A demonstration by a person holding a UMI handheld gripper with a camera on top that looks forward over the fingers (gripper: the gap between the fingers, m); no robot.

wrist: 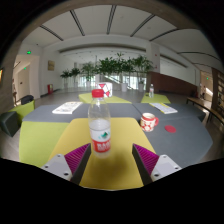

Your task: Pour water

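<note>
My gripper point(106, 160) is spread wide, grasping nothing. The water bottle point(99, 128) stands upright on the table point(45, 140) between the fingers, the red-and-white cup point(149, 121) beyond.

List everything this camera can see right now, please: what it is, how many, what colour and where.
Water bottle: one, clear with a red-and-white label and white cap, upright on the table, between the tool's fingers with a gap at each side.
Cup: one, white with red pattern, on the table ahead of the bottle, off to the right.
Red lid or coaster: one, small, flat, right of the cup.
Table: one, yellow-green and grey panels, under the bottle.
Red-and-white box: one, on a farther table; contents unclear.
Potted plants: several, green, along the far wall.
Chair: one, dark, left of the table.
Tool: one, open, magenta pads on its fingers.
</note>
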